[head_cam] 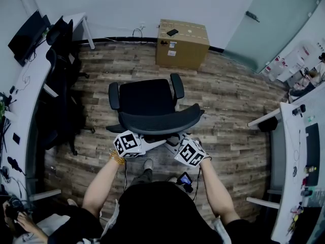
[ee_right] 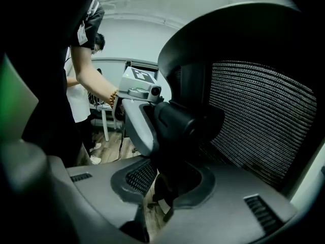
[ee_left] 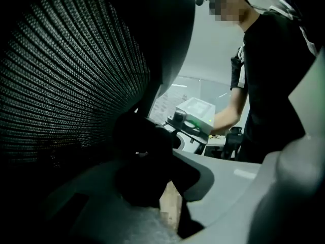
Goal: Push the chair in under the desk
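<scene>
A black mesh office chair (head_cam: 147,98) stands in the middle of the wood floor, its backrest (head_cam: 160,122) towards me. Both grippers meet low behind the backrest. My left gripper (head_cam: 161,141) comes in from the left, my right gripper (head_cam: 175,142) from the right. In the left gripper view the grey jaws of the left gripper (ee_left: 167,187) close round the chair's black back support (ee_left: 147,156), with the mesh (ee_left: 66,85) at the left. In the right gripper view the right gripper (ee_right: 167,187) clasps the same black support (ee_right: 183,123), and the left gripper (ee_right: 137,116) shows opposite.
A white curved desk (head_cam: 25,100) with monitors runs along the left, and a second black chair (head_cam: 61,85) is at it. Another white desk (head_cam: 292,151) is at the right. A cardboard box (head_cam: 182,43) stands by the far wall. A seated person (head_cam: 20,222) is at the lower left.
</scene>
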The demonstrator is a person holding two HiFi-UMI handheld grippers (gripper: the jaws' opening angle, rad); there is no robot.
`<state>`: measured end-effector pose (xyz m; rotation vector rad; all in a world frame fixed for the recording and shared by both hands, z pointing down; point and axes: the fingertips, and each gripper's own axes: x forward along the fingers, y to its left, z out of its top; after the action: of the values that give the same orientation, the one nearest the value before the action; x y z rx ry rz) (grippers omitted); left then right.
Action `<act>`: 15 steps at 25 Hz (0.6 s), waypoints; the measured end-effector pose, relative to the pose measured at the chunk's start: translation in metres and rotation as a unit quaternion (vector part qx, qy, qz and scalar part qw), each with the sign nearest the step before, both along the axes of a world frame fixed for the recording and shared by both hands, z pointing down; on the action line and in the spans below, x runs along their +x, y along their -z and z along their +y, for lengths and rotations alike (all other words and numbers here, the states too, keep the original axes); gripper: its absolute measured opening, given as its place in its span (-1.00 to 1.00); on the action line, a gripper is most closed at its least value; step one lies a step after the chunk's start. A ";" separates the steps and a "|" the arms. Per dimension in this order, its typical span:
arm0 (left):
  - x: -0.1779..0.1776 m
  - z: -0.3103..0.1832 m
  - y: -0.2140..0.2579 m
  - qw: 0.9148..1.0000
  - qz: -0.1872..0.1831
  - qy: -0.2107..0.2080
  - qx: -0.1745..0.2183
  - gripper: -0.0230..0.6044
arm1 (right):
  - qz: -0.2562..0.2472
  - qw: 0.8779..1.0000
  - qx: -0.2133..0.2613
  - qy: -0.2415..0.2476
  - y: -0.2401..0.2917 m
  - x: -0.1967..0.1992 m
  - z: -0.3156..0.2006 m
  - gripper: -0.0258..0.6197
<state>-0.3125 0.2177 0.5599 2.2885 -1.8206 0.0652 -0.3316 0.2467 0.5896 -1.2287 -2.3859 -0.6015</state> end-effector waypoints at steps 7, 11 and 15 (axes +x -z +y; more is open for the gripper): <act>0.014 -0.014 -0.001 1.000 0.004 0.001 0.001 -0.77 | 0.005 1.000 0.001 0.005 -0.001 0.014 -0.014 -0.67; 0.027 -0.025 0.001 1.000 0.011 -0.004 0.002 -0.77 | 0.004 1.000 0.000 0.006 0.002 0.026 -0.025 -0.67; 0.045 -0.037 0.003 1.000 0.026 -0.017 0.001 -0.77 | 0.002 1.000 -0.002 -0.002 0.002 0.042 -0.038 -0.69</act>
<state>-0.2674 0.1811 0.5574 2.3006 -1.7559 0.0098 -0.2896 0.2082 0.5871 -1.2255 -2.3864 -0.5935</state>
